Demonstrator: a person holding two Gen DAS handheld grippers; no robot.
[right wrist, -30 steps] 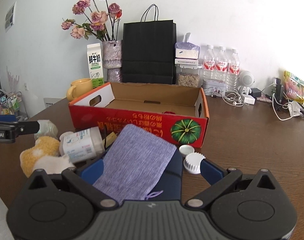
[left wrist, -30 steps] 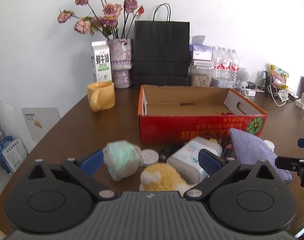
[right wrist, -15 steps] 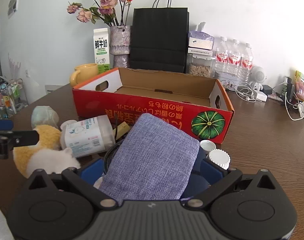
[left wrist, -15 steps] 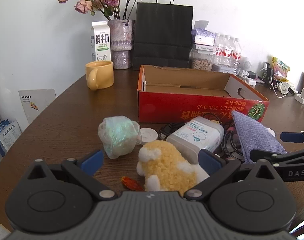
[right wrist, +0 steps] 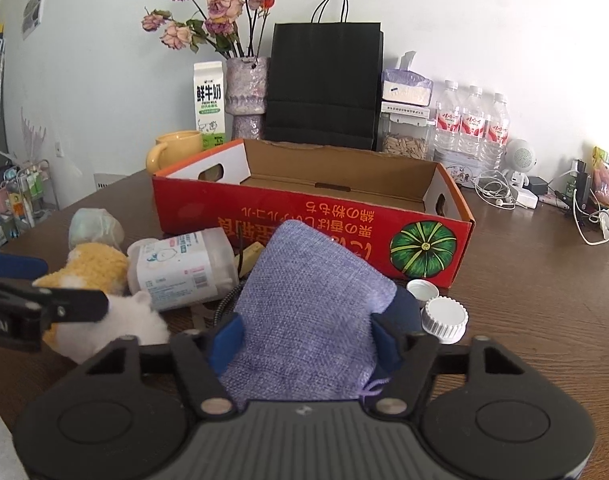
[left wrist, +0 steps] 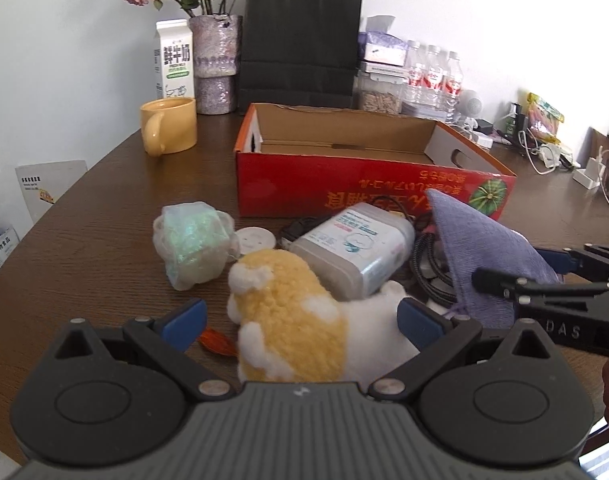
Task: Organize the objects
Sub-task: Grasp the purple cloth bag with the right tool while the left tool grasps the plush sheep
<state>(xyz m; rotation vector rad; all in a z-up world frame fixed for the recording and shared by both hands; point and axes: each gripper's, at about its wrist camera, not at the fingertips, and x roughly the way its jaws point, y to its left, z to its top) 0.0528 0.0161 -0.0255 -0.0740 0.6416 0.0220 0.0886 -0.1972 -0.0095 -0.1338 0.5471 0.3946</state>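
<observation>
Brown table (right wrist: pixel 524 320): right gripper (right wrist: pixel 304 340) closing on pouch (right wrist: pixel 308 308) between jaws; box (right wrist: pixel 304 216) lies directly ahead.

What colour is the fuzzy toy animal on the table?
The toy animal is yellow with white patches. It shows best in the left wrist view.

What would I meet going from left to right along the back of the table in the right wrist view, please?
Yellow mug → milk carton → vase of flowers → black paper bag → jar of seeds → water bottles.
</observation>
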